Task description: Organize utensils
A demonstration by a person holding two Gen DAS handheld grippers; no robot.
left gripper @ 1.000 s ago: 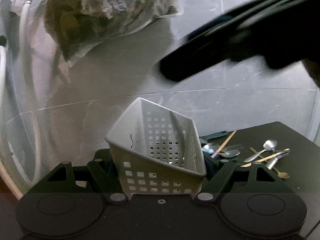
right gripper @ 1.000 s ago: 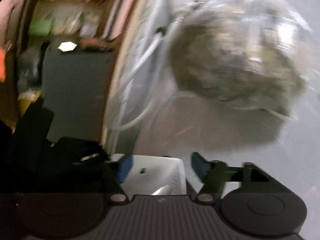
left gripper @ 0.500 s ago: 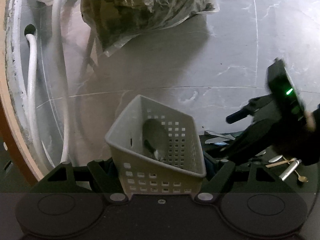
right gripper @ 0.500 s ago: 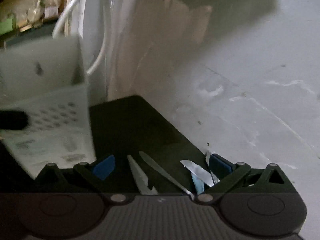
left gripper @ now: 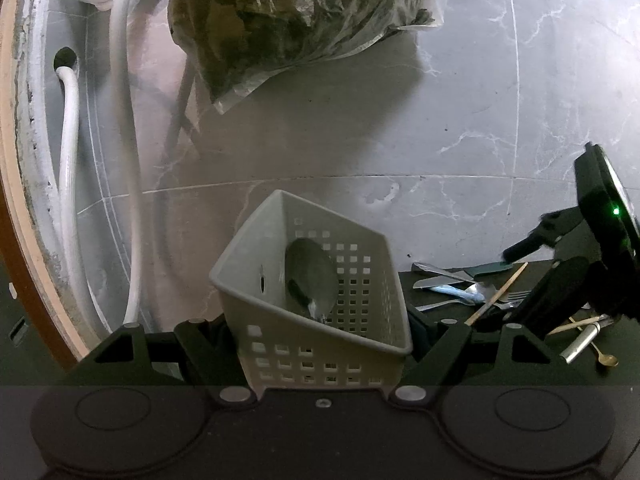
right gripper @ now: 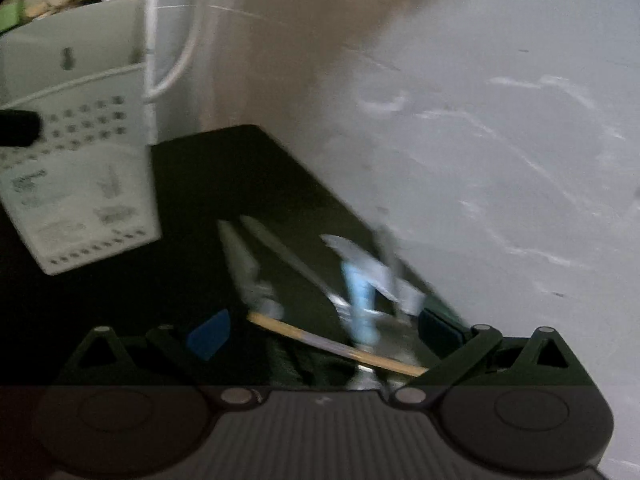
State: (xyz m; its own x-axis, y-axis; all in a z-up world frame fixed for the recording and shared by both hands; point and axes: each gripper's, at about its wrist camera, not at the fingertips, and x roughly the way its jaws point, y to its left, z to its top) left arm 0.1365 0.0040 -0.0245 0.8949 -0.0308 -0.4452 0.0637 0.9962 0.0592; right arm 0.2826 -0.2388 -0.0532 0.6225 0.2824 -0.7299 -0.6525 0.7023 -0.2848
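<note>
My left gripper is shut on a white perforated basket, one finger on each side wall. It holds the basket tilted, and a large metal spoon lies inside. To the right, a pile of utensils lies on the black table. My right gripper hangs over that pile. In the blurred right wrist view the right gripper stands open, its blue pads wide apart. A wooden chopstick, a blue-handled utensil and knives lie between them. The basket shows at the upper left.
A plastic bag of dark green stuff sits on the grey marble floor beyond the table. White hoses run along the left. A metal handle and a small gold spoon lie at the table's right.
My right gripper has come down from over the basket to the utensil pile, jaws spread wider. The left gripper still grips the basket and has tilted a little.
</note>
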